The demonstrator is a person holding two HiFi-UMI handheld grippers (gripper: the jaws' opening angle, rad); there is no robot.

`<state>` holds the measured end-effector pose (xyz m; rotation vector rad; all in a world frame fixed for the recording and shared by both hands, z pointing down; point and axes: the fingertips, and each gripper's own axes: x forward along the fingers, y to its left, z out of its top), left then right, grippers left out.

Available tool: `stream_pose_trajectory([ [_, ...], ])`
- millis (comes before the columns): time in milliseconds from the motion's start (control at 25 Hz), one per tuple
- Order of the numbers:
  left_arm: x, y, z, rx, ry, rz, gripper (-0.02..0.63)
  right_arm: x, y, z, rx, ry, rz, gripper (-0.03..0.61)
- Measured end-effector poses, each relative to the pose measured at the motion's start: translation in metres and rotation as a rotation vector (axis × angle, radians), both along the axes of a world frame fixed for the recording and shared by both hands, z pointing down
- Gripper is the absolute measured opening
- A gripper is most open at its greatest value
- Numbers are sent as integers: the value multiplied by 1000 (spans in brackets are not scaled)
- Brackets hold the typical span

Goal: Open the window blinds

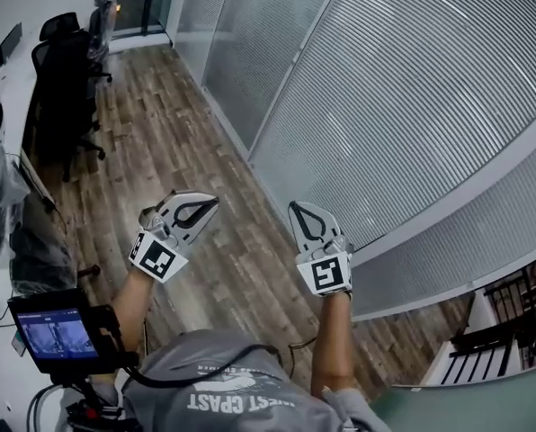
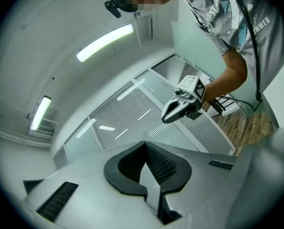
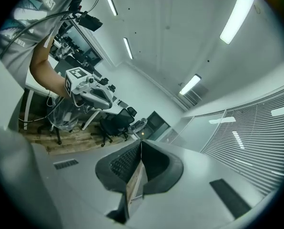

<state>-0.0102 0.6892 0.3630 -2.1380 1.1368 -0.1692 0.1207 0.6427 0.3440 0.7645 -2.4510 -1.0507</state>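
Head view: both forearms [image 1: 333, 340] stretched out beside the window blinds [image 1: 412, 88].
Left gripper [image 1: 210, 202] and right gripper [image 1: 296, 208]: jaws pressed together, empty.

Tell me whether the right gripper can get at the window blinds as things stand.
Probably yes. The right gripper hangs in the air short of the window blinds, fingers shut and empty, and only wooden floor lies between them. No cord or wand shows.
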Motion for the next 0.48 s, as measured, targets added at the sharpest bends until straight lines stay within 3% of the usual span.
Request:
stream_pose_trajectory([
  [240,-19,-33,-4,22,67,30,2,-9,-18,1,20,34,2,3],
  [480,-28,-94,-34,37,25,31,2,4,-78,-10,17,78,51,3],
])
